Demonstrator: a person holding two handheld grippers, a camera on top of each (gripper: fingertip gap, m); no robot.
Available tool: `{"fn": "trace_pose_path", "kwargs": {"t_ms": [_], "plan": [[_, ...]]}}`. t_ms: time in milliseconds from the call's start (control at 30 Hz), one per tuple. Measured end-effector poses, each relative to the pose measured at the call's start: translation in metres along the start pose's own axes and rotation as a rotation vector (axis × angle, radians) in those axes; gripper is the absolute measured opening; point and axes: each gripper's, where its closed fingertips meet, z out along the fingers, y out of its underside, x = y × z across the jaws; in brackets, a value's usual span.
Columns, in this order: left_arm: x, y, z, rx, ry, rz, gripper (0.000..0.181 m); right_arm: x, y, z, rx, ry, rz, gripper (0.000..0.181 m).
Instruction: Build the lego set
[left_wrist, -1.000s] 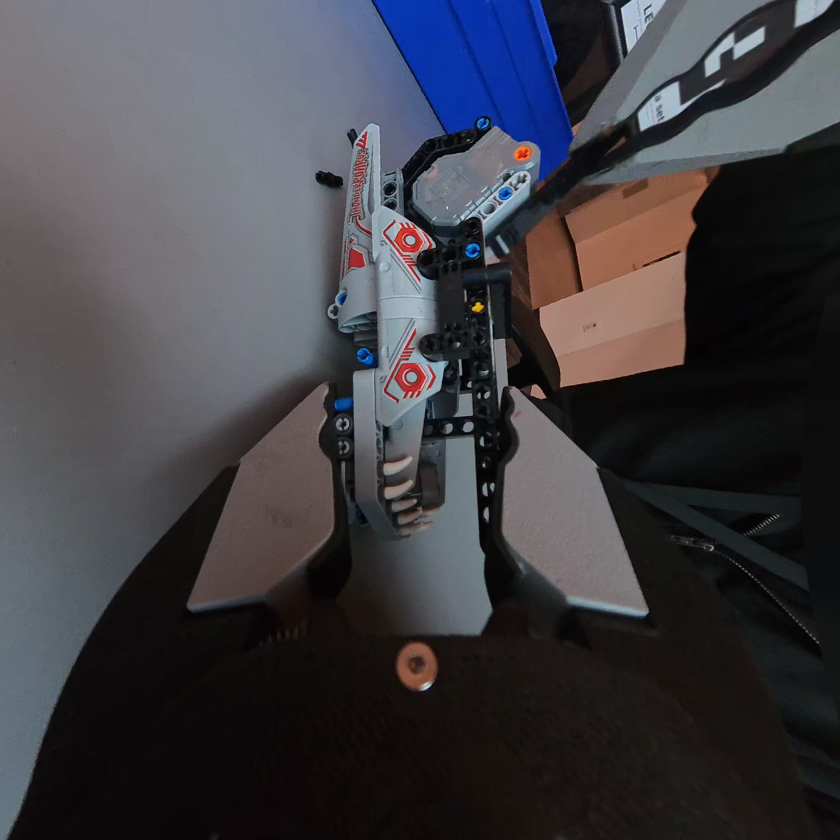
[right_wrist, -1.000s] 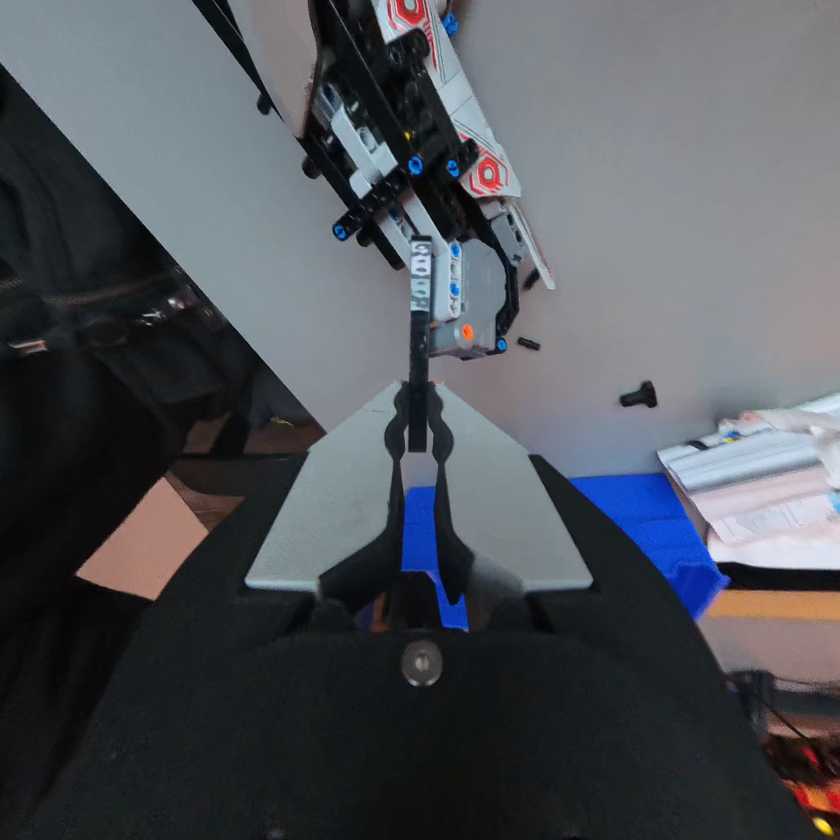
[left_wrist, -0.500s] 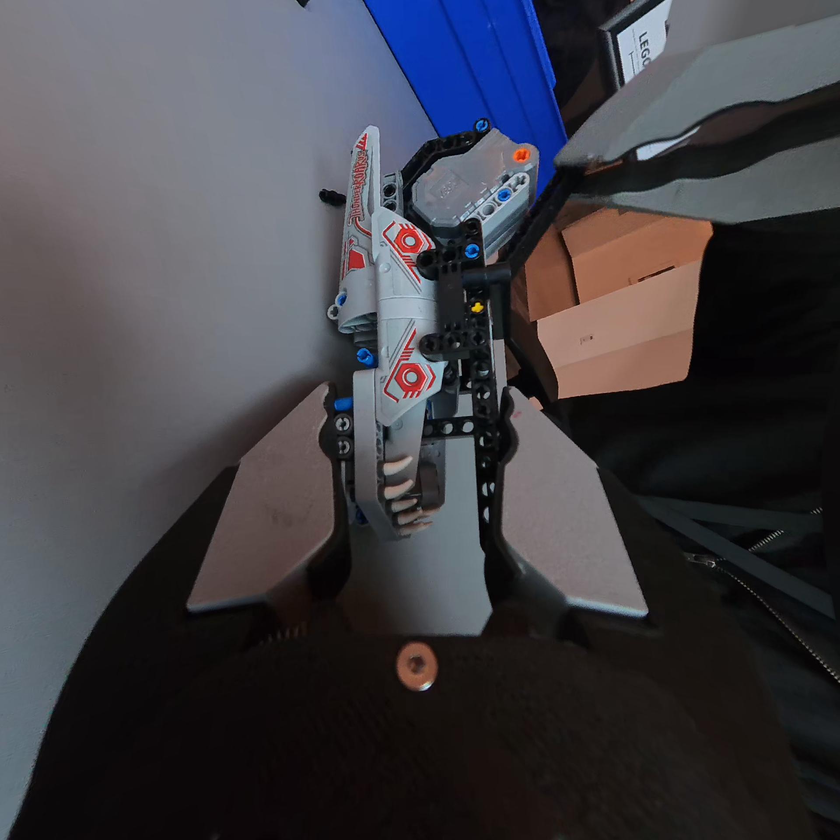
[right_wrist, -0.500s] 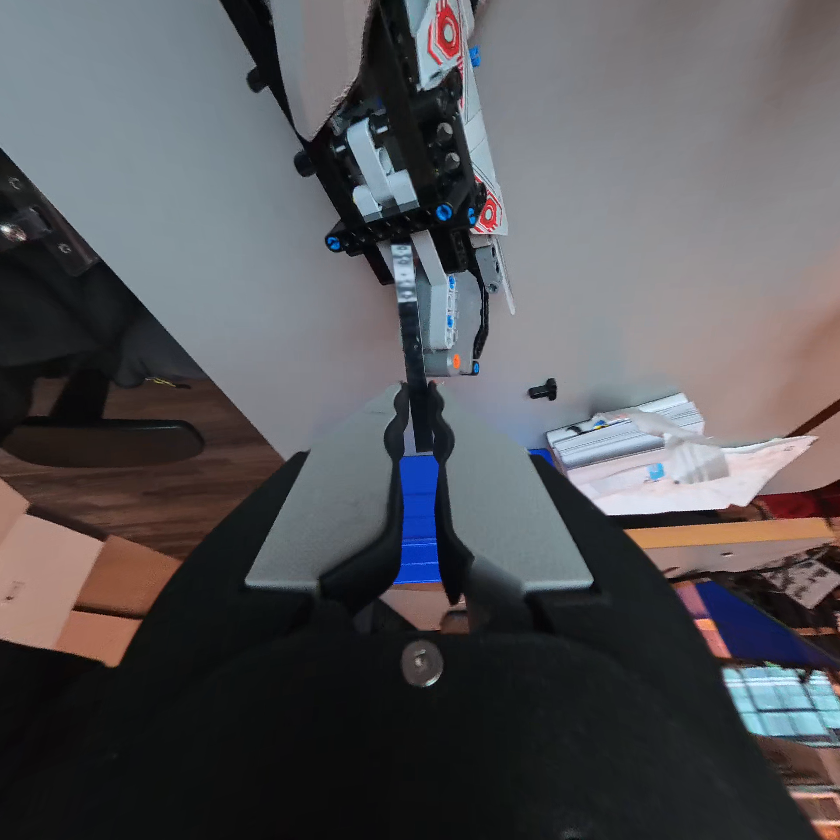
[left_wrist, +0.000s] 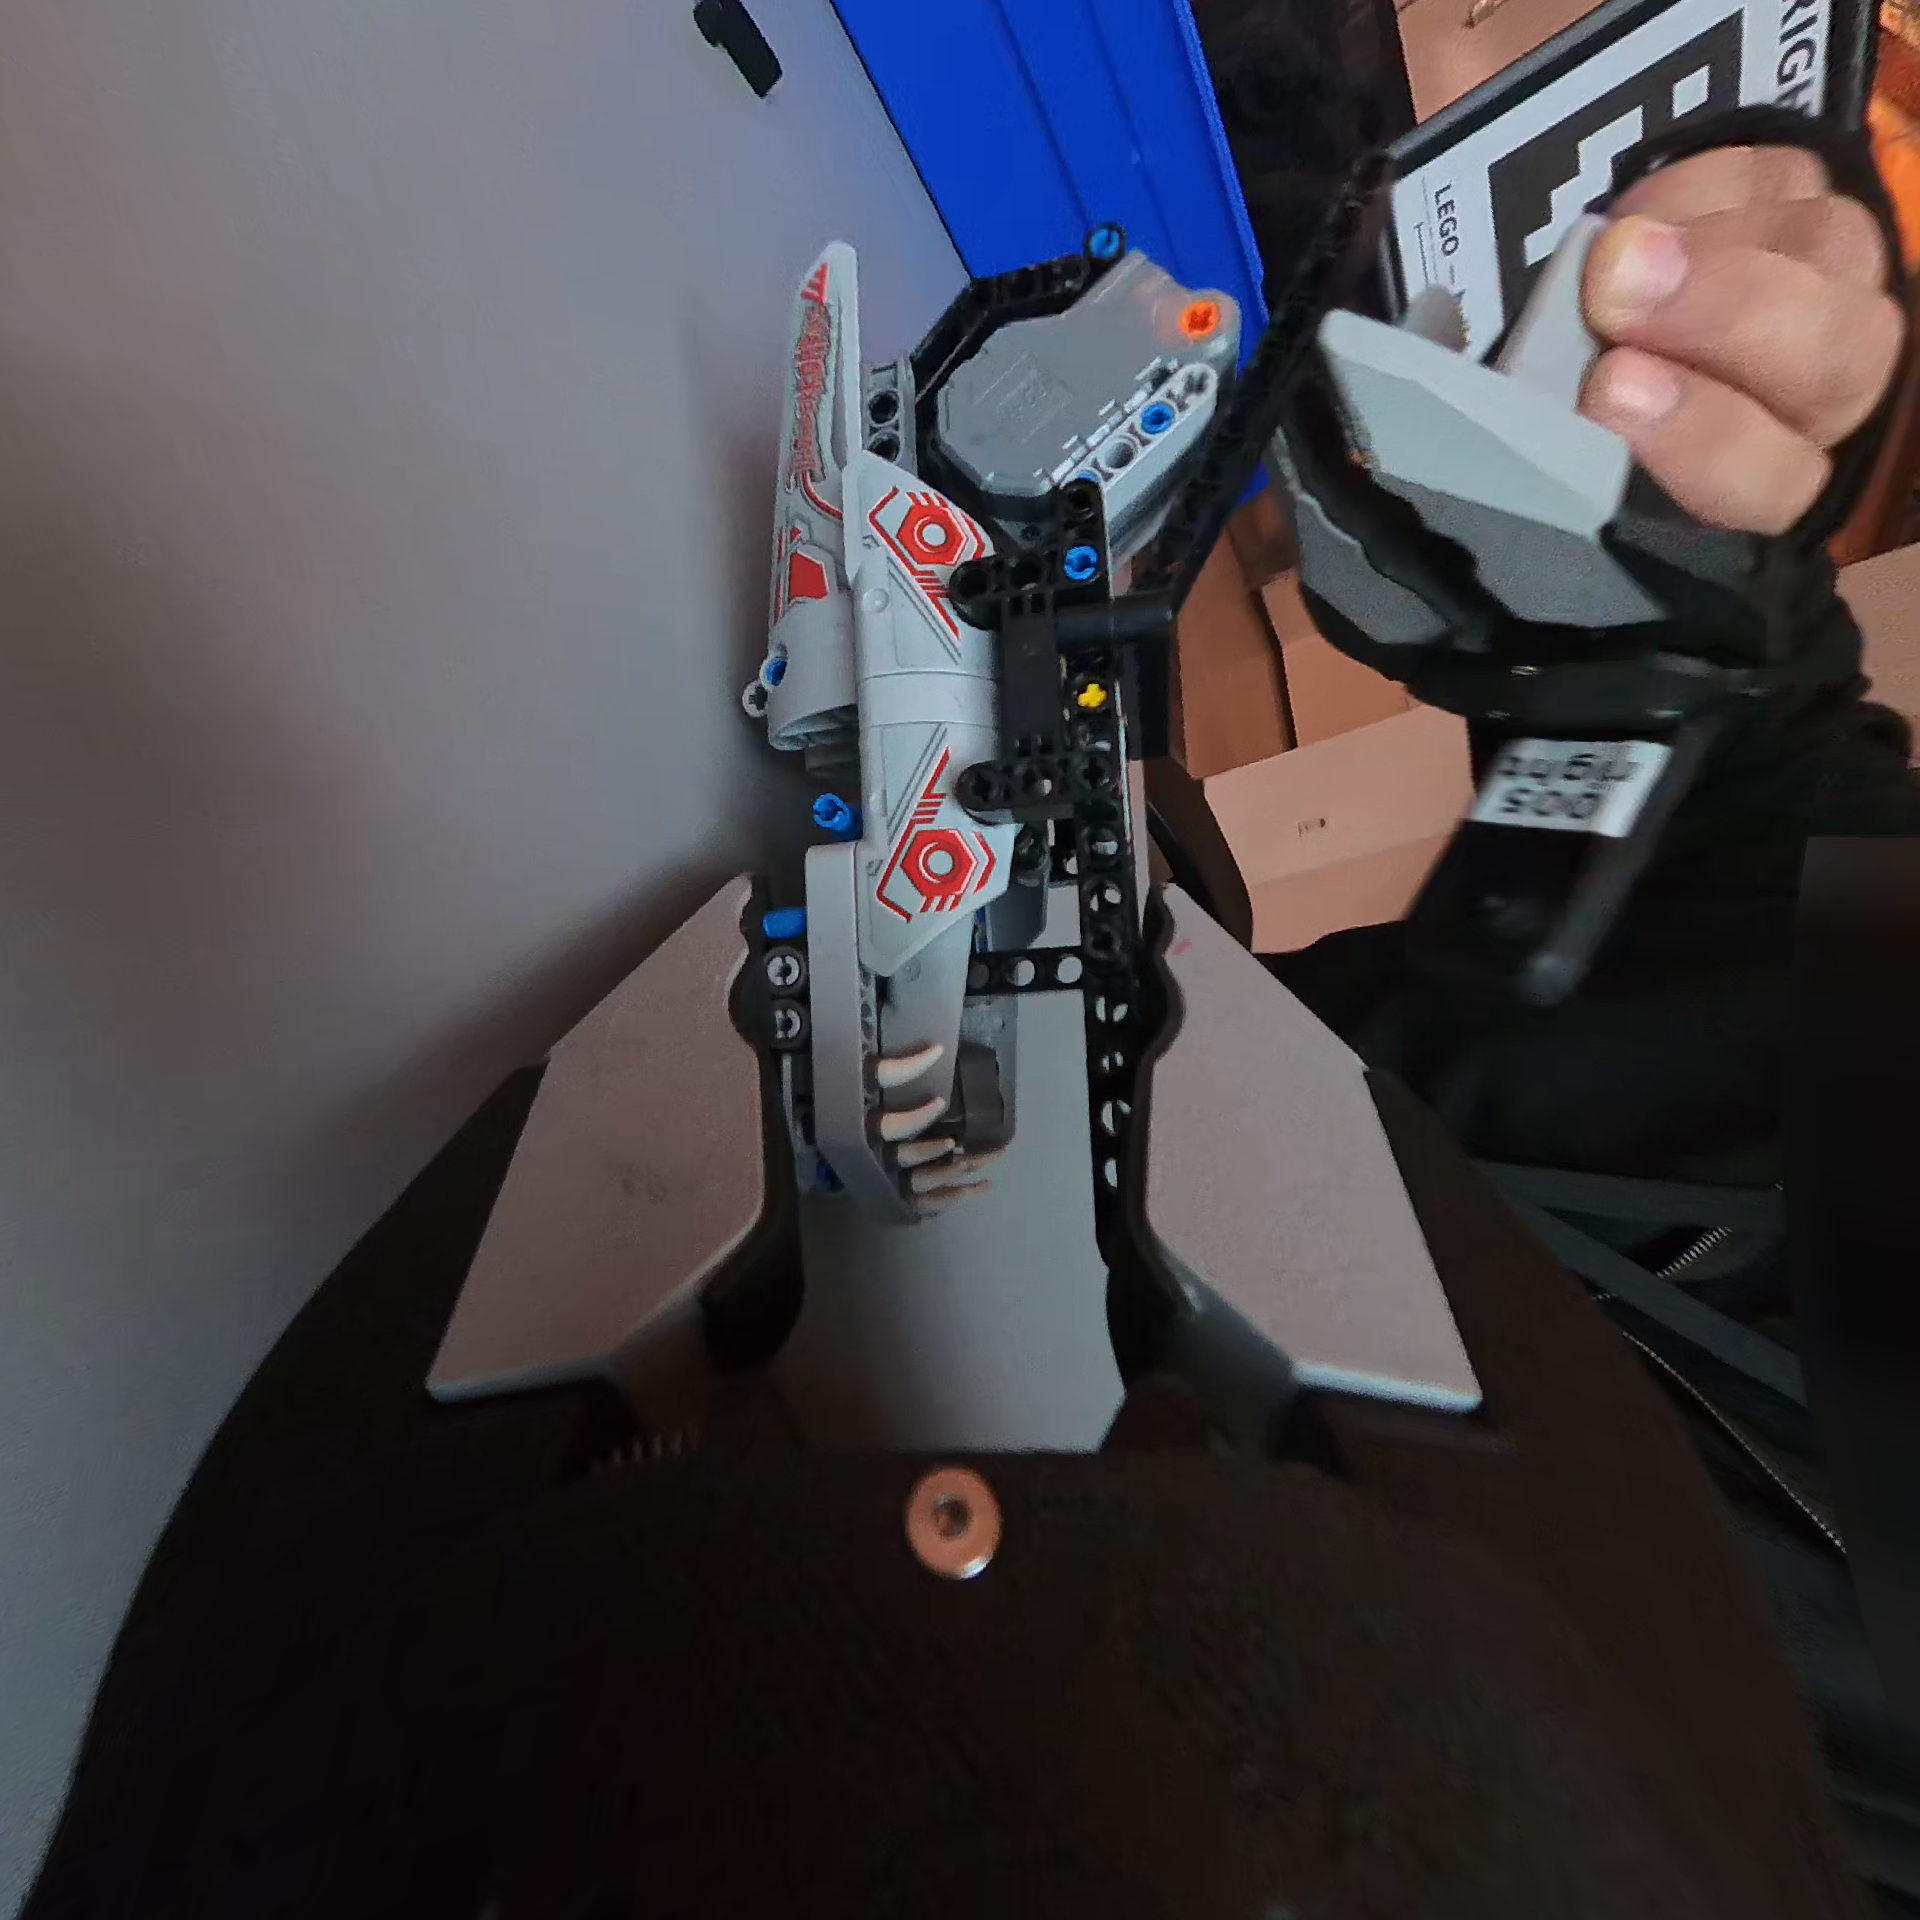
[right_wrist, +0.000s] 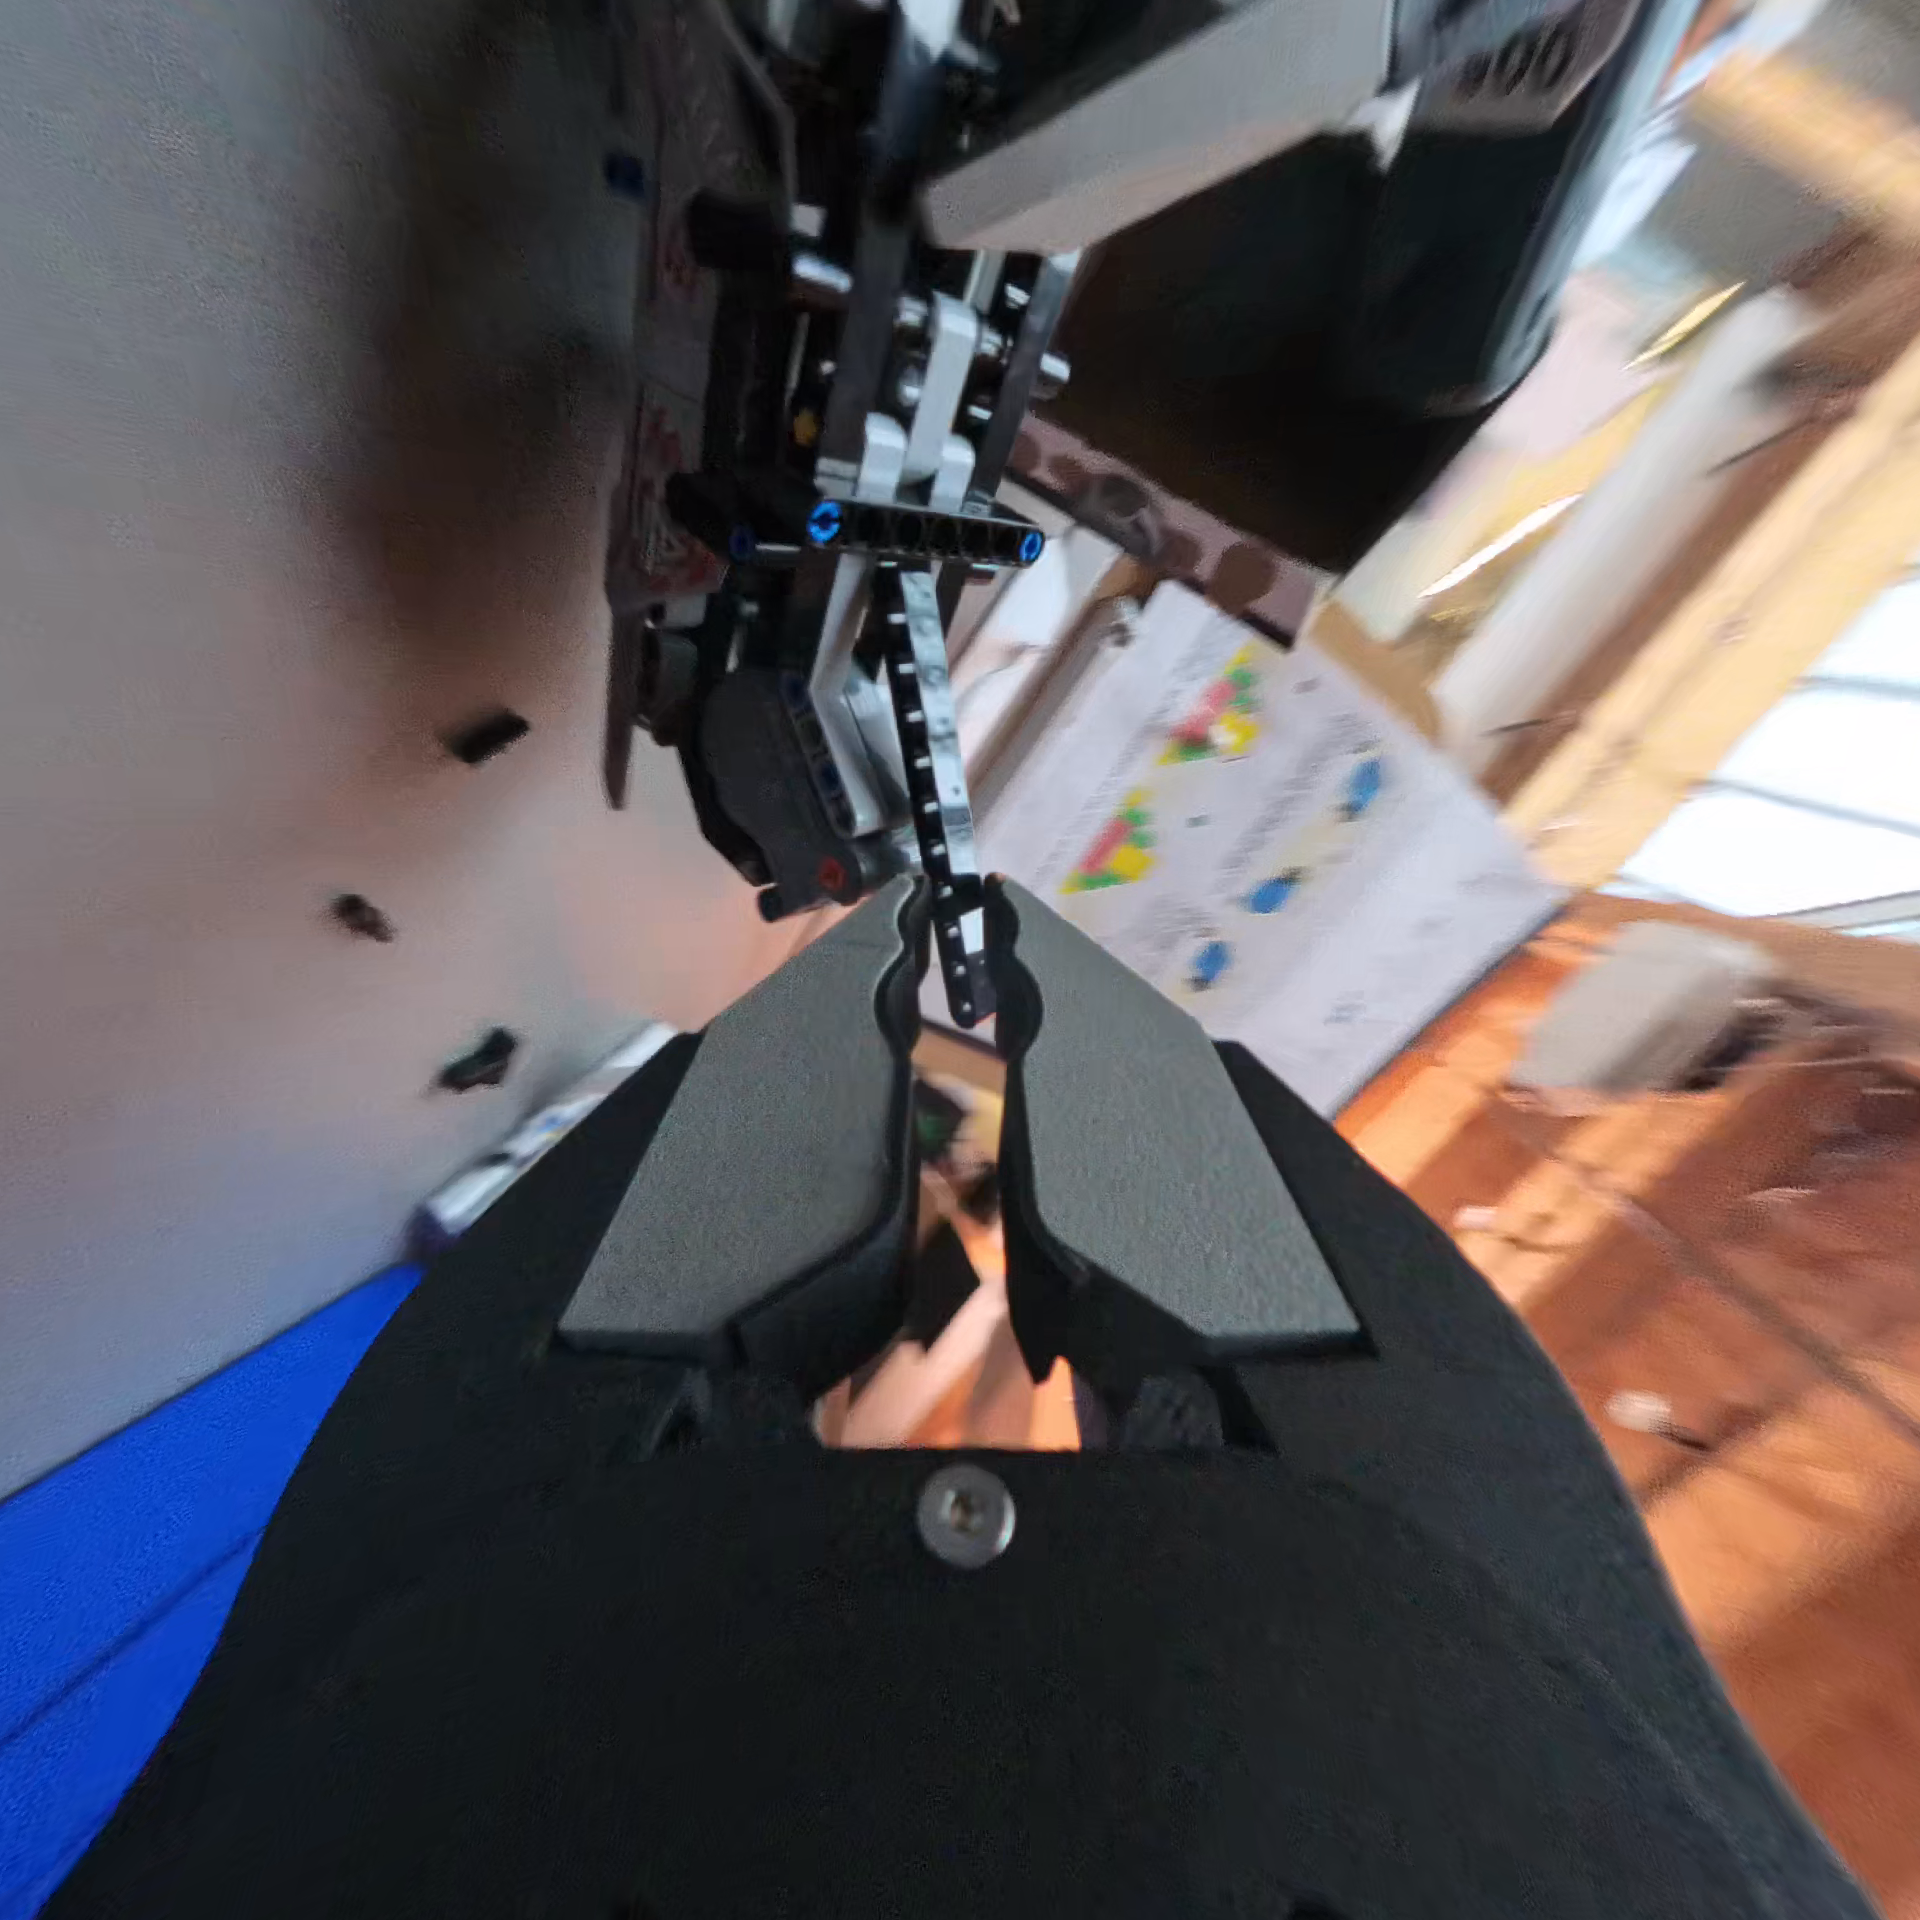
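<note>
Left gripper (left_wrist: 951, 997) clamping the grey, black and red lego model (left_wrist: 935, 665) at frame centre. Right gripper (right_wrist: 954, 940) pinching the long black studded beam (right_wrist: 935, 748), nearly closed, beam slanting up to the model. Small black pins (right_wrist: 483, 736) lying at left on the white table (right_wrist: 208, 520). Background blurring.

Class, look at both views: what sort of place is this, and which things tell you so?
Probably a workroom or office used for hobby building, not a factory. Clues: a pale table with loose black pins, cardboard boxes stacked beside it, and a wooden floor with printed sheets nearby.
</note>
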Motion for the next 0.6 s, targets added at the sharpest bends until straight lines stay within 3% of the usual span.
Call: {"fn": "trace_pose_path", "kwargs": {"t_ms": [100,433,533,600], "plan": [[0.004,0.003,0.004,-0.029,0.018,0.007,0.069,-0.001,0.005,0.004,-0.029,0.051,-0.006,0.002],[0.006,0.002,0.006,-0.026,0.042,-0.015,0.069,-0.004,0.011,-0.004,-0.044,-0.058,0.058,0.002],[0.004,0.005,0.001,-0.048,0.017,0.011,0.069,-0.005,0.024,-0.01,-0.048,-0.13,0.212,0.002],[0.002,0.003,-0.007,-0.038,0.002,0.016,0.069,-0.027,0.029,-0.02,-0.022,-0.279,0.398,0.002]]}}
